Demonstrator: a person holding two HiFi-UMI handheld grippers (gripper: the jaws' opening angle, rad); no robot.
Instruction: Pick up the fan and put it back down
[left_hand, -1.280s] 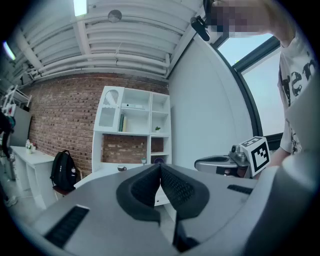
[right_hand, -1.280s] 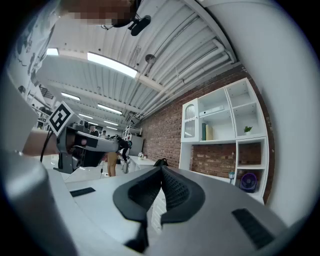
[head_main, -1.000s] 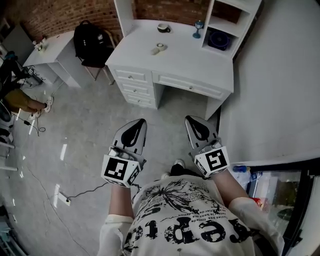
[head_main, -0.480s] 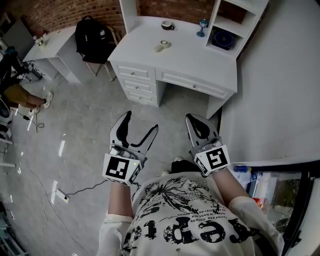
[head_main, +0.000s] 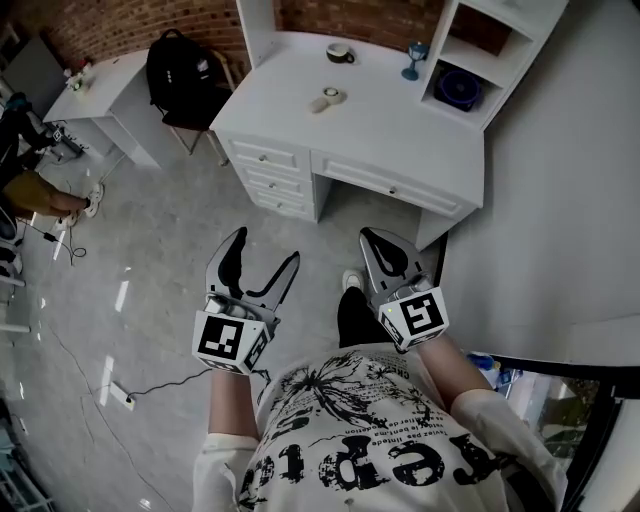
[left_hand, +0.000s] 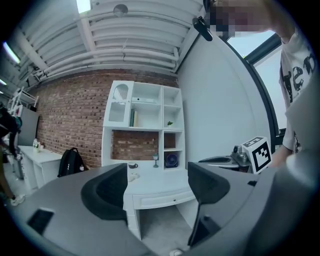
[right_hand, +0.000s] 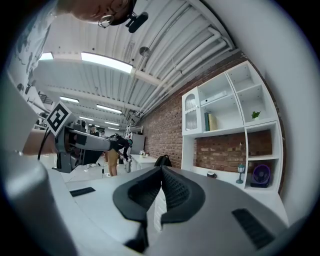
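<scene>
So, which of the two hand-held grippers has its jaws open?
The left hand-held gripper: its jaws stand apart, nothing between them. The right hand-held gripper has its jaws together.

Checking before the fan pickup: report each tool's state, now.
Left tool: open, nothing between its jaws.
Right tool: closed, holding nothing.

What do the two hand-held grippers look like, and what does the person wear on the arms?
The left hand-held gripper and the right hand-held gripper look alike: grey curved jaws with black pads, and a white cube with black square markers. The person wears a white T-shirt with black print and short sleeves.
</scene>
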